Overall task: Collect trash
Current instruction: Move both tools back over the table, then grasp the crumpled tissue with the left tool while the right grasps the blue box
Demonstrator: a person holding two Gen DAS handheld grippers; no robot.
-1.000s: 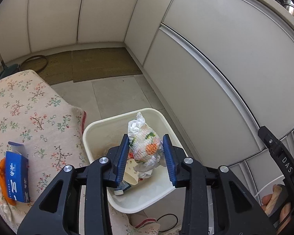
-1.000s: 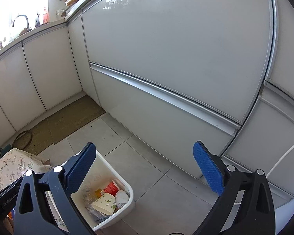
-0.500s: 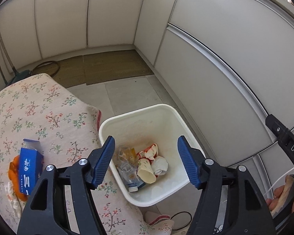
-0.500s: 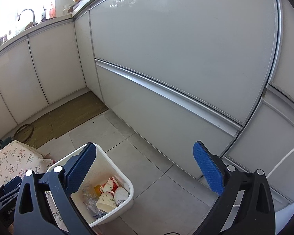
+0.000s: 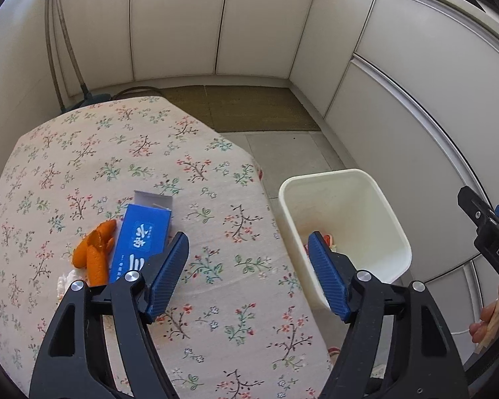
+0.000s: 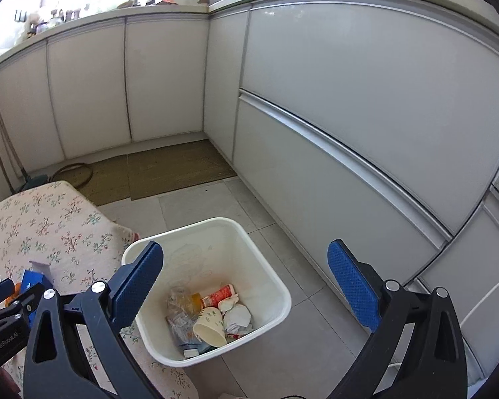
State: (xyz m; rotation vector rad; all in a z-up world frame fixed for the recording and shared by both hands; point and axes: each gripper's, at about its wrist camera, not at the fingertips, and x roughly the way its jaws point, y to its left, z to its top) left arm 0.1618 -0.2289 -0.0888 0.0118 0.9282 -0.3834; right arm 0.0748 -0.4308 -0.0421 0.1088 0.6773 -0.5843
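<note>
My left gripper hangs over the flowered tablecloth, its jaws opening with nothing between them. Just left of its left finger lie a blue carton and orange peel on the cloth. The white bin stands on the floor to the right of the table. In the right wrist view my right gripper is open and empty above that bin, which holds a paper cup, a crumpled bag and other scraps. The blue carton shows at the left edge.
White cabinet fronts close in the right and far sides. A brown mat covers the floor by the far cabinets. Hoses and a pipe stand at the back left corner. A person's fingers show at the right edge.
The left gripper let go of the patterned bag over the bin, opened wide, then swung left over the table toward the blue carton. The right gripper stayed open and turned toward the bin.
</note>
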